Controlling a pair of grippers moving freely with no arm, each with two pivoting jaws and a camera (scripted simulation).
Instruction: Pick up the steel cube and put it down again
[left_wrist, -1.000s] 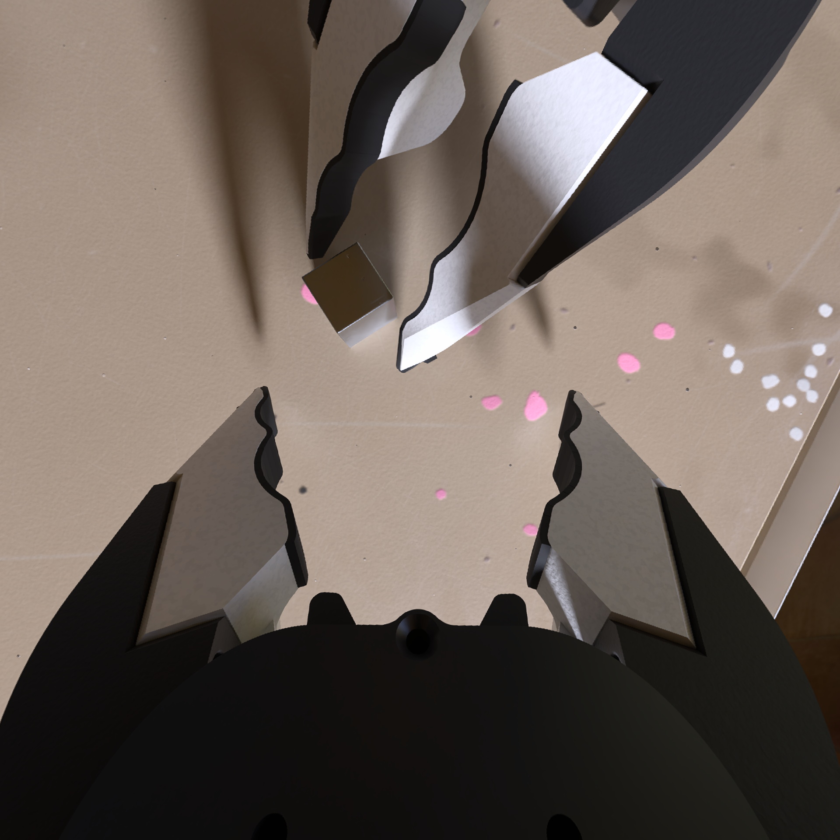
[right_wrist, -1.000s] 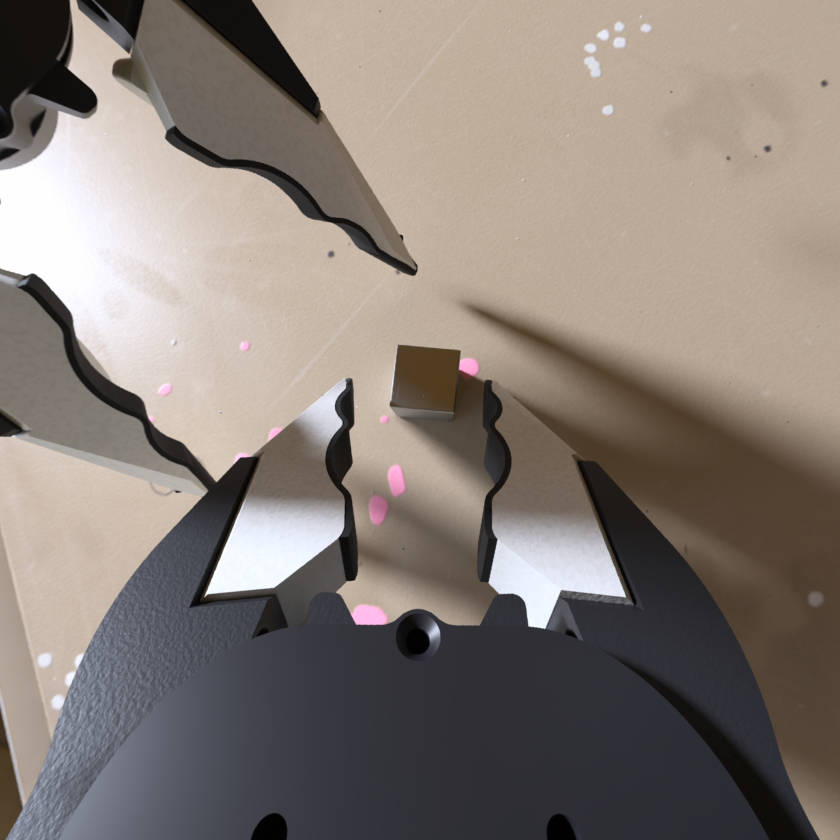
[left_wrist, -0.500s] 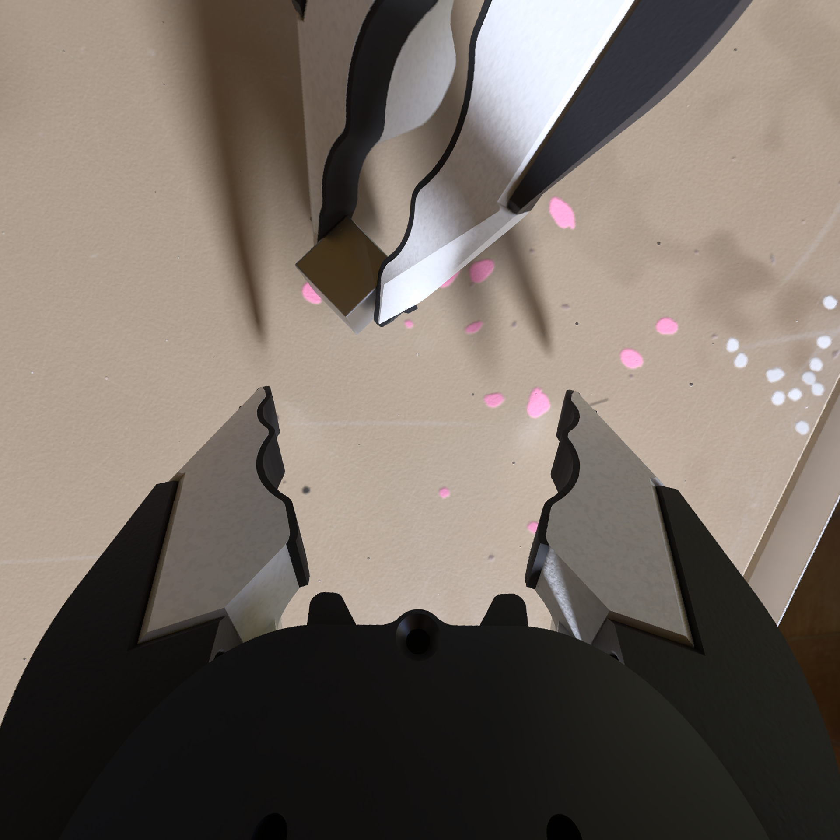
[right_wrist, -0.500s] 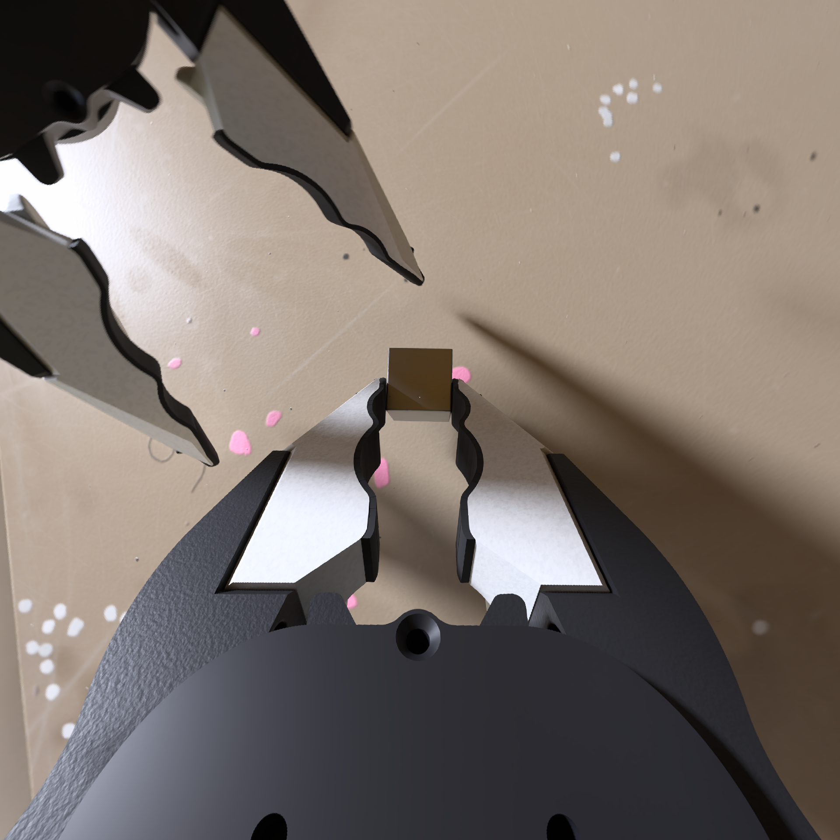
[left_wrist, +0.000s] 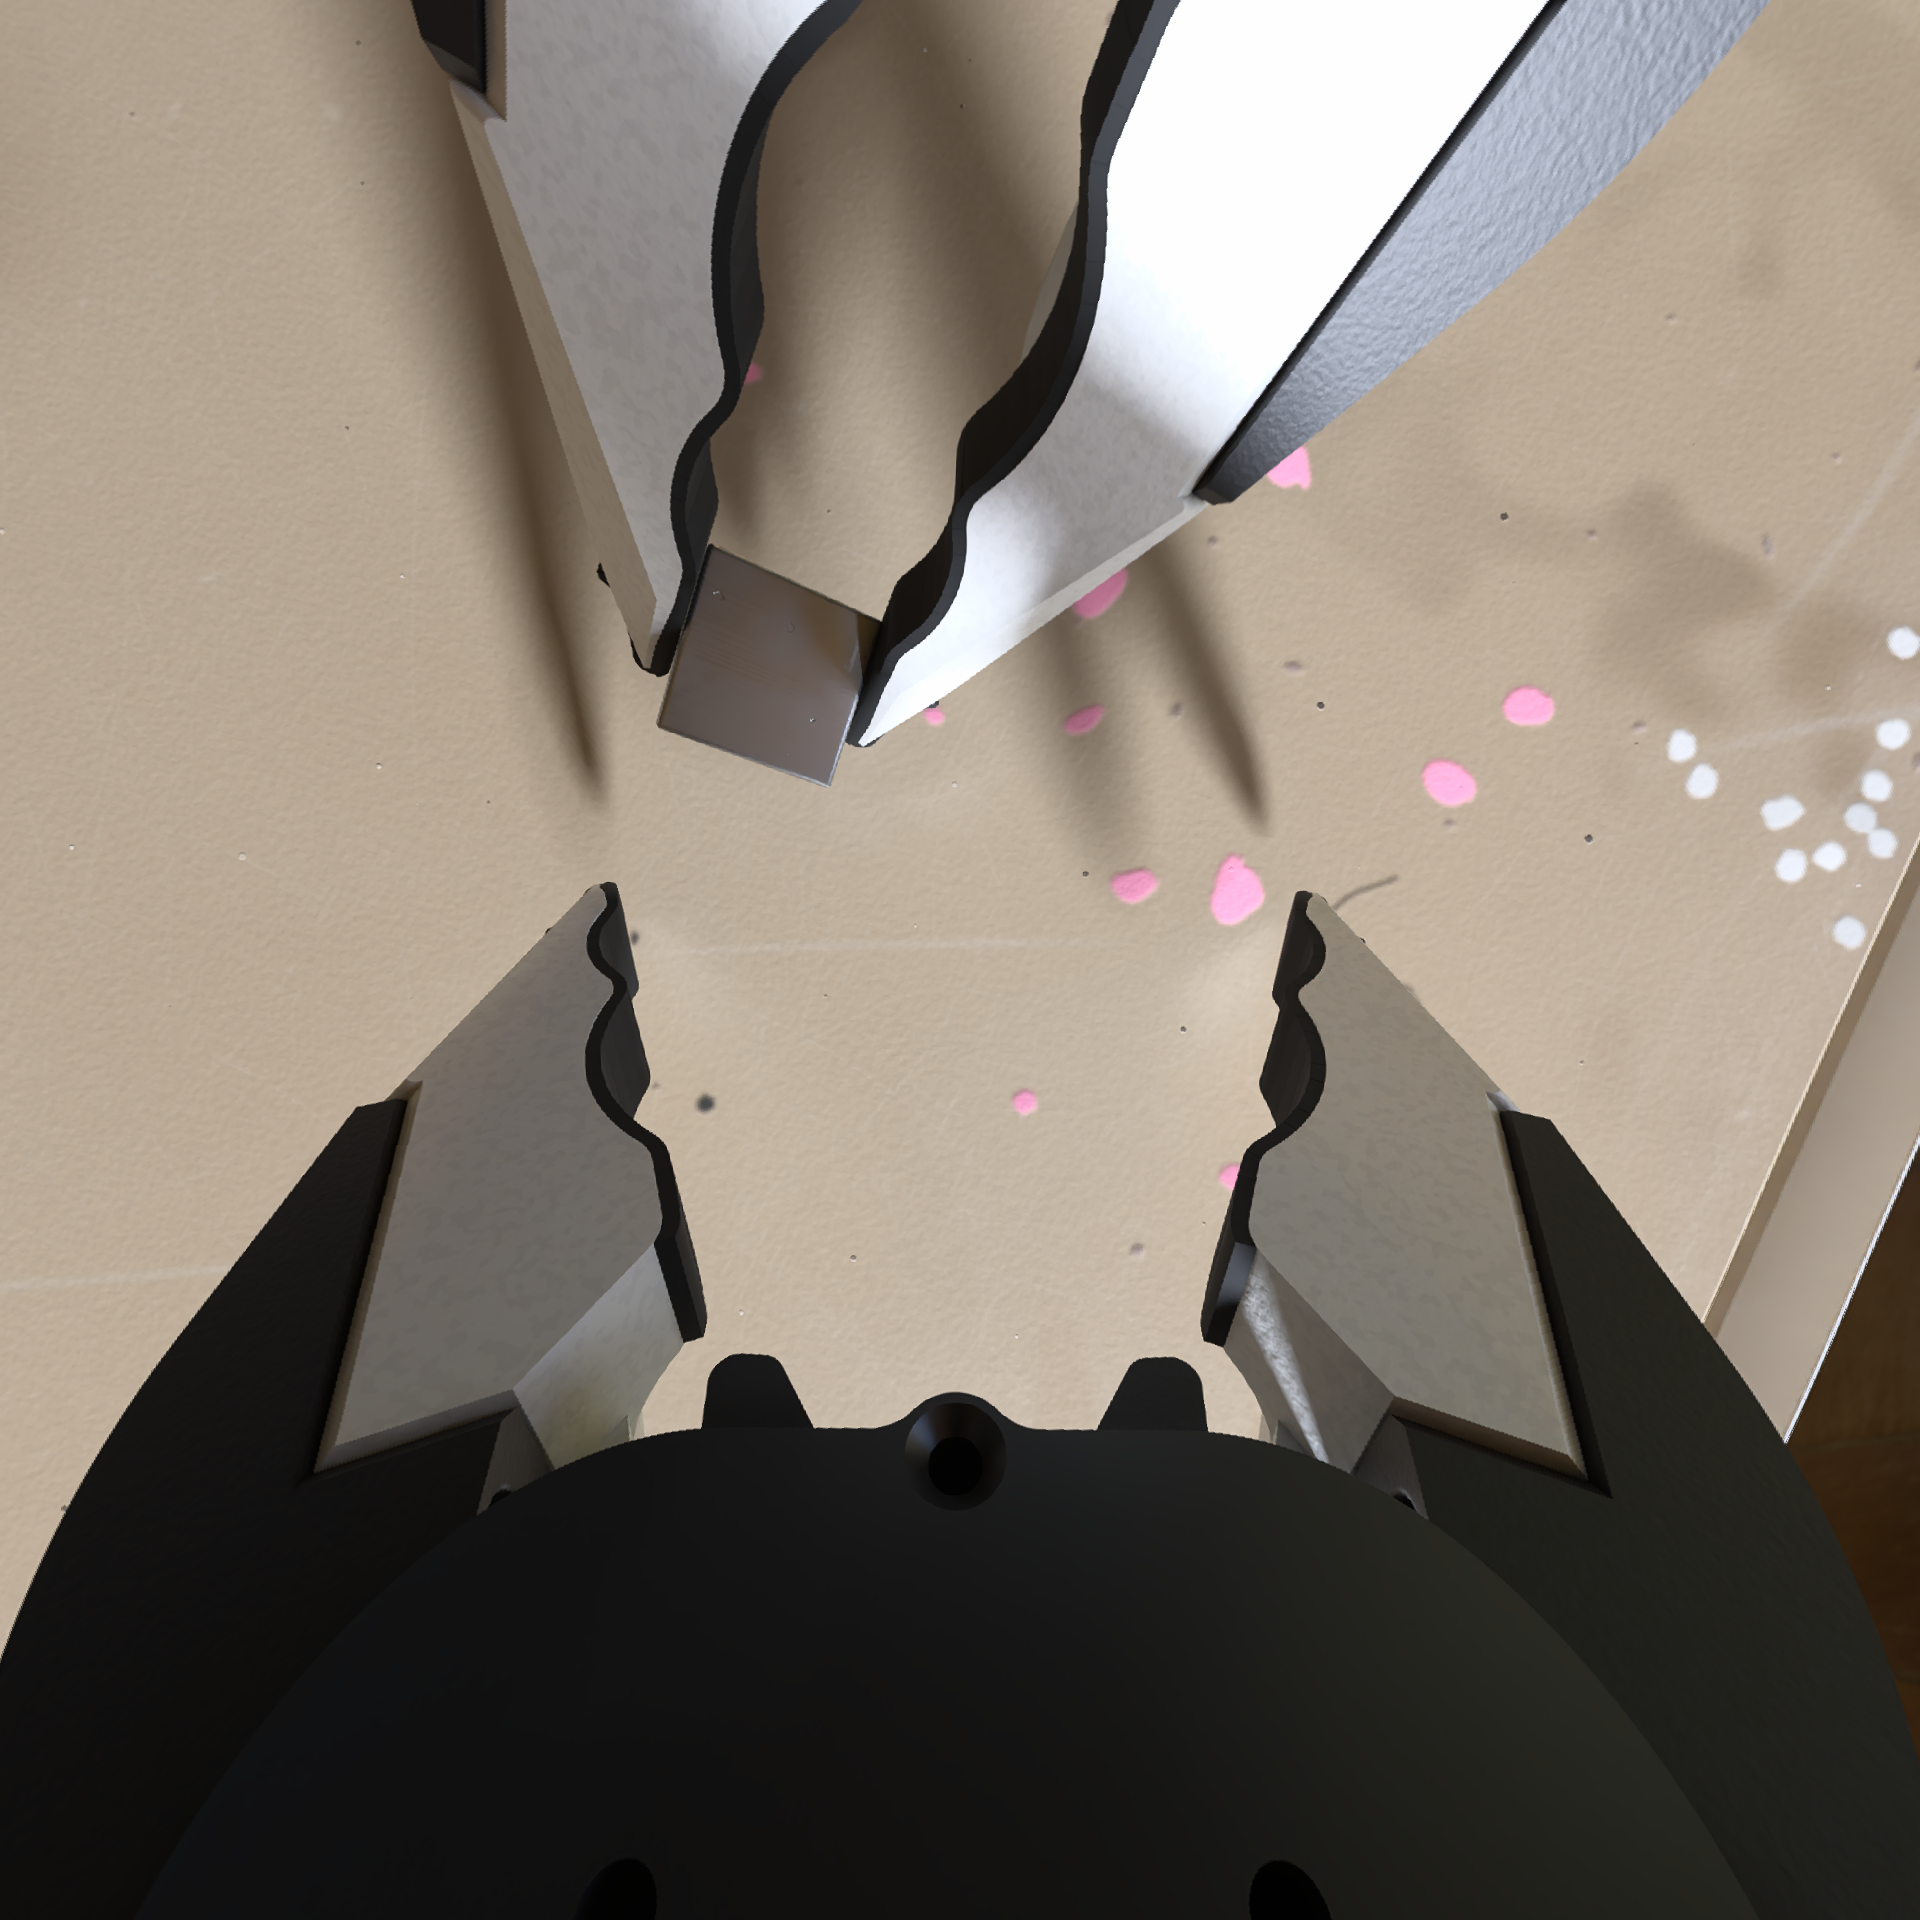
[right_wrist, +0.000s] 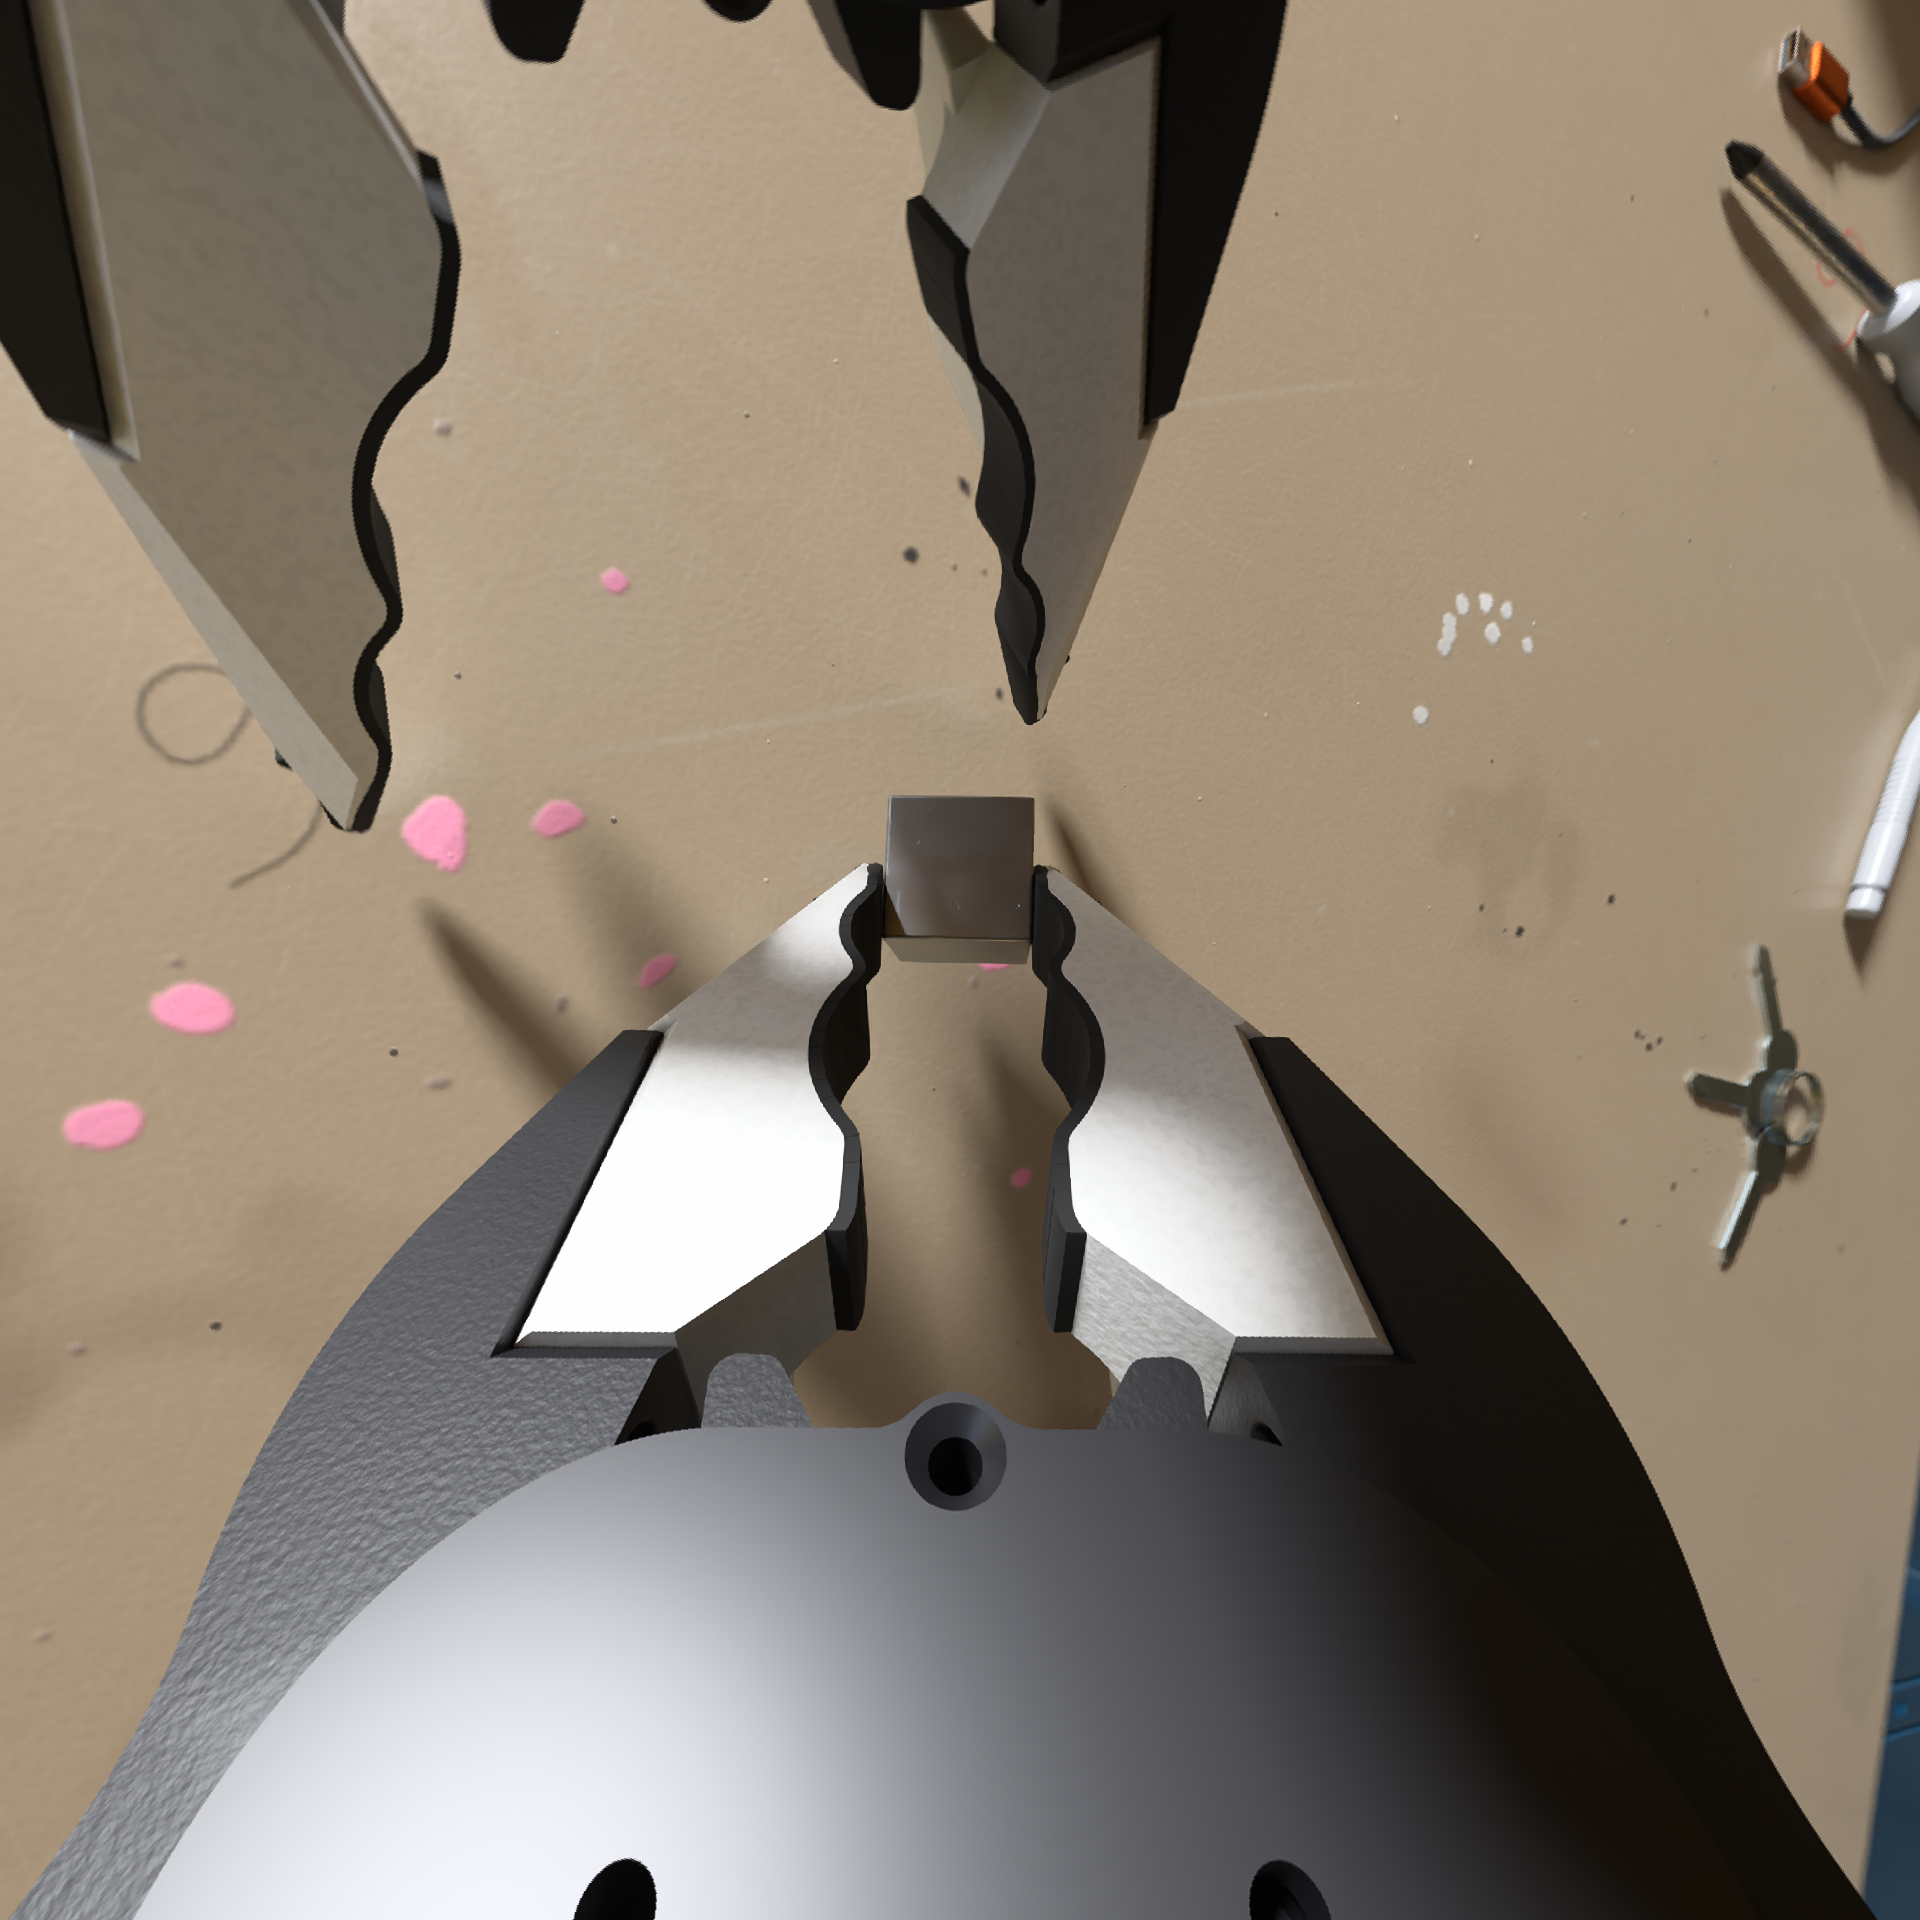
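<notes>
On the left, the left tongs (left_wrist: 951, 914) hang over the tan bench (left_wrist: 260, 520) with their tips spread wide and nothing between them; in the right wrist view the same left tongs (right_wrist: 696, 769) point in from the top edge. The landmark is the steel cube (right_wrist: 958, 878), seen also from the left wrist view as the steel cube (left_wrist: 764, 681) just ahead of the left tongs' tips and a little to their left. It sits pinched between the tips of the right tongs (right_wrist: 956, 894), one pad pressed to each side face, only the tips gripping it. From the left wrist view the right tongs (left_wrist: 769, 665) reach in from the top of the frame. The shadows of the tips lie apart from the cube on the bench, so the cube appears clear of the surface.

Pink paint spots (right_wrist: 434, 831) dot the bench left of the cube, and white specks (right_wrist: 1481, 623) lie to its right. Farther right of the cube, near the bench edge, are a screwdriver (right_wrist: 1808, 244), an orange-ended plug (right_wrist: 1813, 78), a white pen-like stick (right_wrist: 1886, 831) and a small metal winged fitting (right_wrist: 1761, 1101).
</notes>
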